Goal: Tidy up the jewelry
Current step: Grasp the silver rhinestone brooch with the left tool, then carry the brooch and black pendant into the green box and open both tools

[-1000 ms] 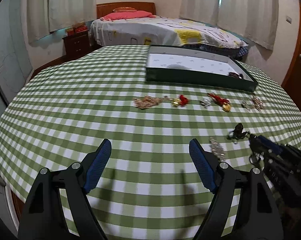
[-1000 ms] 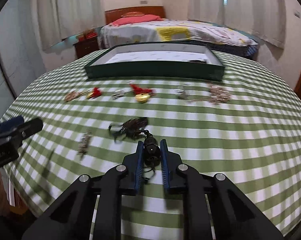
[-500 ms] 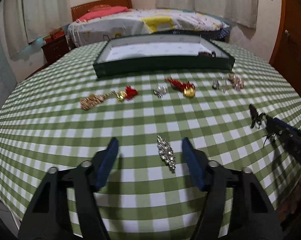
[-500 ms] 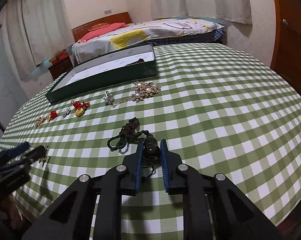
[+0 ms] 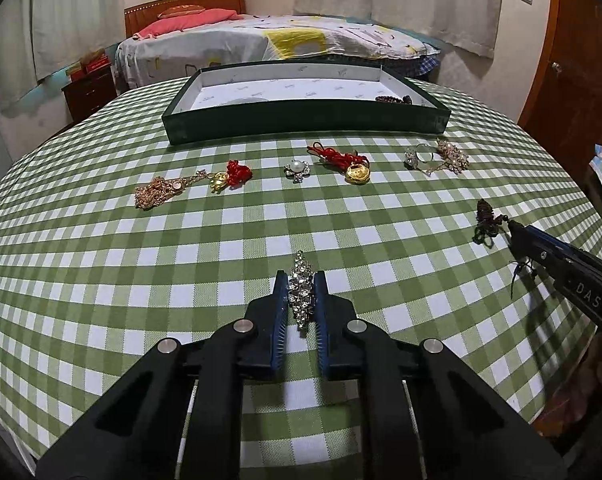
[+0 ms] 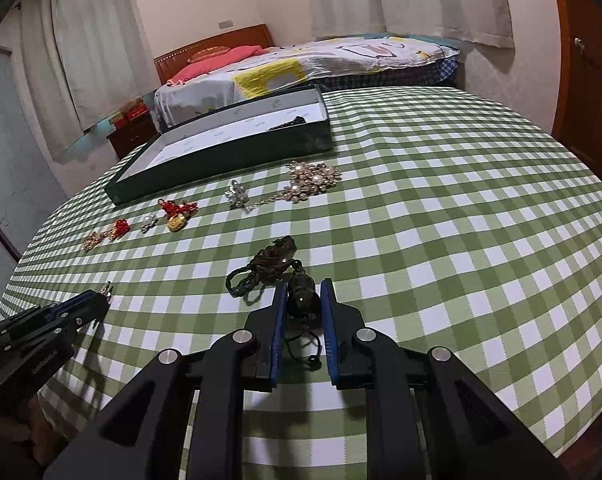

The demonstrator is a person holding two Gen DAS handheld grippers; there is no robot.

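Left wrist view: left gripper (image 5: pixel 300 280) had just been closing, and its blue pads now clamped the rhinestone brooch (image 5: pixel 301 290) lying on the green checked tablecloth (image 5: pixel 101 264). This view alone showed the brooch whole, stones and all. Beyond it, left to right: gold chain (image 5: pixel 157 192), pearl pin (image 5: pixel 297 169), red-corded gold charm (image 5: pixel 351 166), crystal cluster (image 5: pixel 437 158). Green tray (image 5: pixel 301 118) behind them, dark beads (image 5: pixel 393 99) in its right corner.

Right wrist view: right gripper (image 6: pixel 304 298) clenched on the dark bead (image 6: pixel 301 300) of a knotted cord pendant (image 6: pixel 267 266) trailing on the cloth. Only a glint of the brooch showed at the left gripper's tip. Pearl-set cluster (image 6: pixel 313 178) read plainly here.
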